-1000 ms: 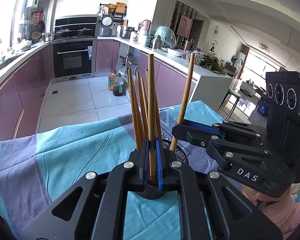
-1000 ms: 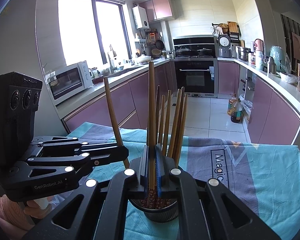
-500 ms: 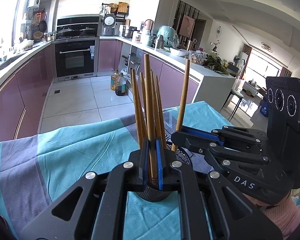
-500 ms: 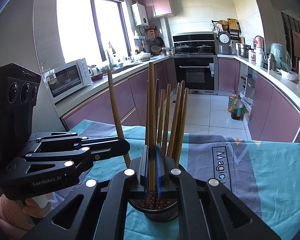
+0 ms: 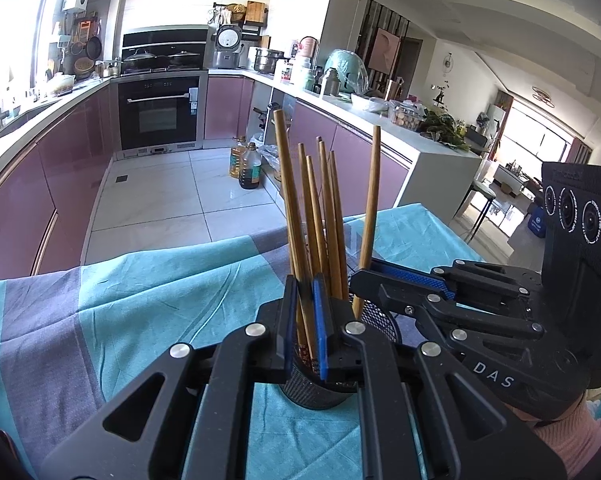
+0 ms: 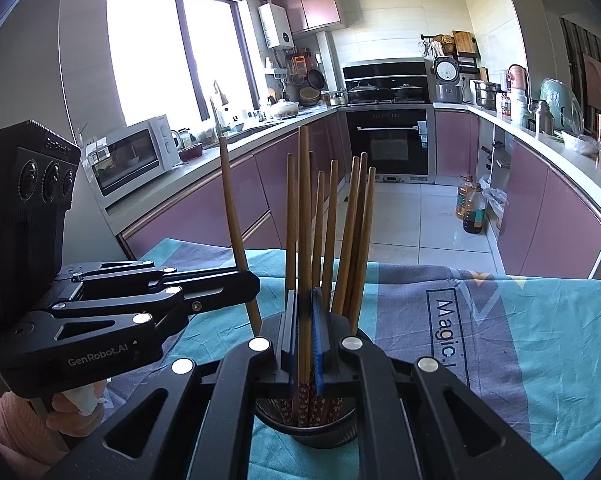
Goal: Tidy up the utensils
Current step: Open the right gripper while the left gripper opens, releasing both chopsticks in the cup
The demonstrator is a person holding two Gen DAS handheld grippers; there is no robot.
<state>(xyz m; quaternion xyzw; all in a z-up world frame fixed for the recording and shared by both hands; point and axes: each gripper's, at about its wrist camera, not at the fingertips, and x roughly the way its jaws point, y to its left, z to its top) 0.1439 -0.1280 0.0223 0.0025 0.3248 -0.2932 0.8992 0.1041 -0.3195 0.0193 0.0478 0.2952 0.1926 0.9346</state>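
A kitchen lies ahead of the grippers. The floor [image 5: 172, 196] has big pale tiles that shine. Pink-purple cupboards [image 6: 560, 216] run along both sides under white counters [image 6: 540, 136]. Straight ahead is a black oven [image 6: 388, 140] with pots on the stove above it. A white microwave [image 6: 132, 156] sits on the counter ahead to the left. Behind it a big window [image 6: 172, 52] lets in bright light. Oil bottles [image 6: 470, 208] stand on the floor ahead to the right. Close below lies a blue and grey cloth [image 5: 120, 280] on a table.
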